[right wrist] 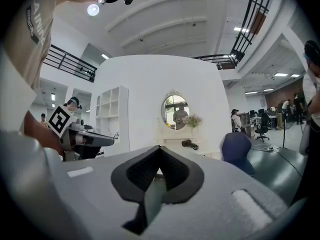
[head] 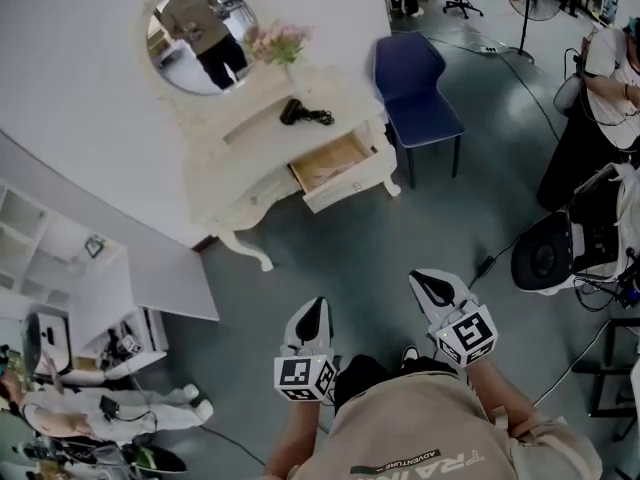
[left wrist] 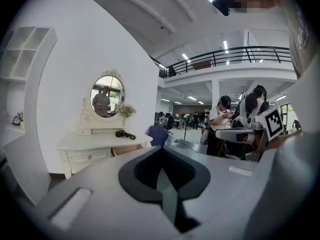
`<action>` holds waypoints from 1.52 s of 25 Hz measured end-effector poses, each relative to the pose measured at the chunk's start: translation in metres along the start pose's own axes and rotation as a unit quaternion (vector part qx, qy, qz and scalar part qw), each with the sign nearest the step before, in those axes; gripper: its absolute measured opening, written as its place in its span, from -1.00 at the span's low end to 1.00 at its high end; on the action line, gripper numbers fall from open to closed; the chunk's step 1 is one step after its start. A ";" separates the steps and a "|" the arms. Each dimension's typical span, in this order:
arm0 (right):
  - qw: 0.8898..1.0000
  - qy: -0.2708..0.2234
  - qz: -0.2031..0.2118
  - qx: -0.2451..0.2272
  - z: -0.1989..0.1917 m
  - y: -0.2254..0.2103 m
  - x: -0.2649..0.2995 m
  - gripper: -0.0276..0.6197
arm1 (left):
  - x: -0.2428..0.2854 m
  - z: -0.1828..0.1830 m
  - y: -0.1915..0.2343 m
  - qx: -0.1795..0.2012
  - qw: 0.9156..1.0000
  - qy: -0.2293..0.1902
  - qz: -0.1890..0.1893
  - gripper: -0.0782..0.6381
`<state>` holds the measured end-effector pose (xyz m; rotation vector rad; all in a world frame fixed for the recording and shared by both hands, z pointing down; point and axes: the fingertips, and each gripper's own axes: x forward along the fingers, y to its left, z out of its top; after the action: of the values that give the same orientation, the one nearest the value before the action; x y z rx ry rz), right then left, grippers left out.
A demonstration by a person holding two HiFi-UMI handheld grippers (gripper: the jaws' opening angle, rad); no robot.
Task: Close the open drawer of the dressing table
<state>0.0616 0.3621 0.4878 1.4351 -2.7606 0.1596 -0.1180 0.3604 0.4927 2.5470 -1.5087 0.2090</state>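
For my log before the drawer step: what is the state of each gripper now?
Left gripper: shut, holding nothing.
Right gripper: shut, holding nothing.

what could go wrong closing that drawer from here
The open drawer sits close beside the blue chair, so the right gripper could clip the chair on approach. A hard shove might jolt the dressing table and tip the flowers. A floor cable lies near the walking path.
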 end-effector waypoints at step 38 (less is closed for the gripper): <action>0.995 0.025 -0.070 -0.067 0.058 -0.122 0.189 -0.91 | 0.233 0.054 0.141 -0.015 0.997 -0.021 -0.073 -0.73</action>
<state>0.0539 0.1325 0.4532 1.5597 -2.5649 0.0052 -0.1292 0.0831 0.4992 2.6393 -1.3201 0.1142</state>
